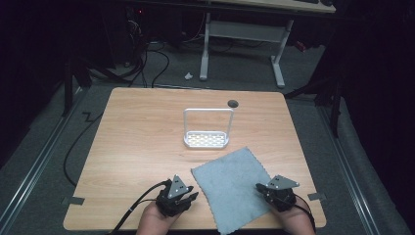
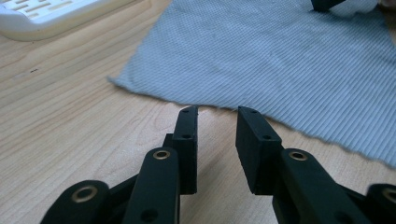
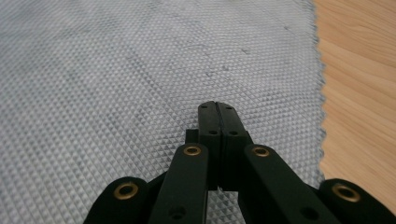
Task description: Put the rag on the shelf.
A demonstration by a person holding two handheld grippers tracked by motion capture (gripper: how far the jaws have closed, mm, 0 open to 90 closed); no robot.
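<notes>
A grey waffle-weave cloth [image 1: 234, 187] is seen spread flat at the near edge of the wooden table [image 1: 137, 147], with the left claw [image 1: 188, 198] held part open and empty just off its left edge, the right claw [image 1: 260, 187] pressed closed and empty over its right side, and no writing readable.

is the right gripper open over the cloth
No, in the right gripper view the right gripper has its jaws pressed together with no gap, above the grey cloth.
</notes>
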